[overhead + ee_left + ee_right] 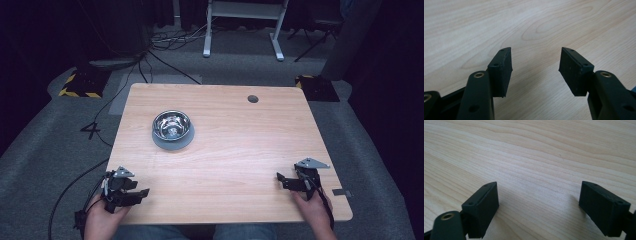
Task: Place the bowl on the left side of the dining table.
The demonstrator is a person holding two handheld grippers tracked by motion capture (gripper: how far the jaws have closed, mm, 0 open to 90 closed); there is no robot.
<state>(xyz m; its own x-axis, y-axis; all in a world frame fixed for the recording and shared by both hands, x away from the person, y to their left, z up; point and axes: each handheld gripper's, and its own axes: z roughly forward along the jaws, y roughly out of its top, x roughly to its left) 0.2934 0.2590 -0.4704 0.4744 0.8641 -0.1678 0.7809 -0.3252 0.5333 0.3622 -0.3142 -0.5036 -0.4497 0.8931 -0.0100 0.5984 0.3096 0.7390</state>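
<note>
A shiny steel bowl [171, 124] sits on a grey round plate [173, 141] left of the table's middle. My left gripper [142, 193] is held at the table's front left corner, open, its jaws pointing right. In the left gripper view the left gripper [536, 64] has bare wood between its black pads. My right gripper [280, 180] rests at the front right, open, jaws pointing left. The right gripper view shows the right gripper [539, 200] low over the wood with nothing between its jaws. Both grippers are well apart from the bowl.
The wooden table [240, 140] has a round cable hole [253, 99] near its far right edge. Beyond it are a grey carpet with cables [150, 60], the white legs of a desk [242, 30] and yellow-black striped floor pads [80, 86].
</note>
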